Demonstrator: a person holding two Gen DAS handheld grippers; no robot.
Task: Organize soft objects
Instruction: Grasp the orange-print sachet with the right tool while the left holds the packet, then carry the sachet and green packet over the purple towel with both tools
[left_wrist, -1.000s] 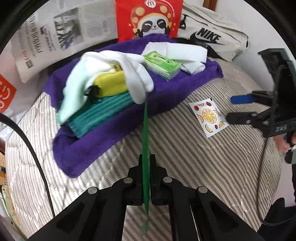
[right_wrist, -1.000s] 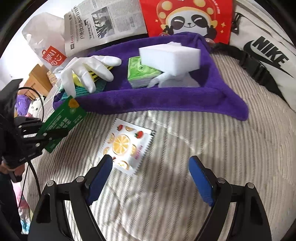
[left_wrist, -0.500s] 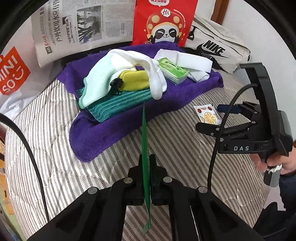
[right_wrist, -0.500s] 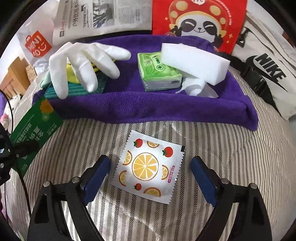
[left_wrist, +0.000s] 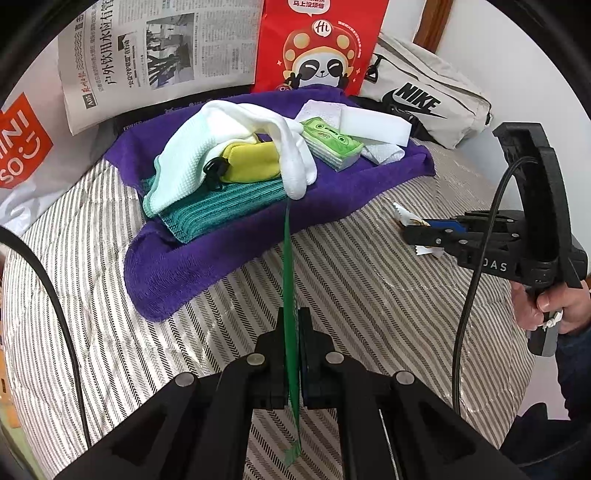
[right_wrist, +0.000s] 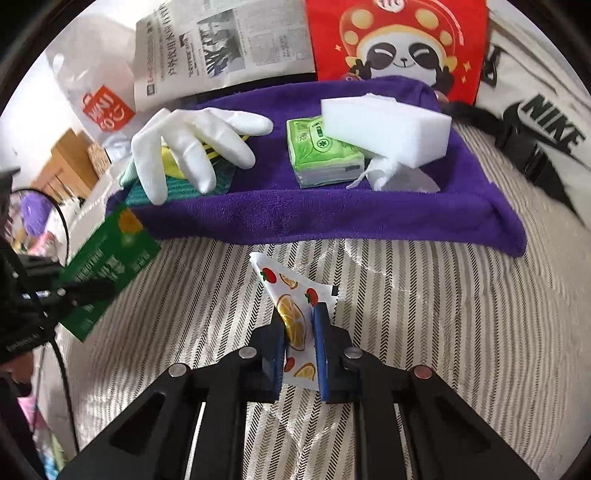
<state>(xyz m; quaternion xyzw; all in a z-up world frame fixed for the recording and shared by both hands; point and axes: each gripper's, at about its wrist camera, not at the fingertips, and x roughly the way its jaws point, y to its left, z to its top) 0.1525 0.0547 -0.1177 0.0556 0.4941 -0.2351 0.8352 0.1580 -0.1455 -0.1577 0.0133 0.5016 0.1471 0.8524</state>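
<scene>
My right gripper (right_wrist: 299, 314) is closing on a fruit-print sachet (right_wrist: 284, 284); its blue pads press the sachet, which buckles upward off the striped bedcover (right_wrist: 424, 314). My left gripper (left_wrist: 293, 314) is shut on a flat green packet (left_wrist: 288, 258), seen edge-on here and face-on as the green packet (right_wrist: 107, 266) at the left of the right wrist view. Ahead lies a purple towel (right_wrist: 332, 218) bearing a white glove (right_wrist: 192, 147), a green tissue pack (right_wrist: 321, 155), a white sponge (right_wrist: 388, 125), a yellow pouch (left_wrist: 251, 162) and a teal cloth (left_wrist: 221, 206).
Behind the towel stand a newspaper (left_wrist: 159, 62), a red panda bag (left_wrist: 321, 44) and a beige Nike bag (left_wrist: 424, 99). A Miniso bag (left_wrist: 22, 140) lies at the left. A hand (left_wrist: 554, 306) grips the right tool's handle; black cables hang beside both tools.
The right gripper's jaws went from wide apart around the flat fruit sachet to pinching it, and the sachet has folded up. The left gripper still holds the green packet.
</scene>
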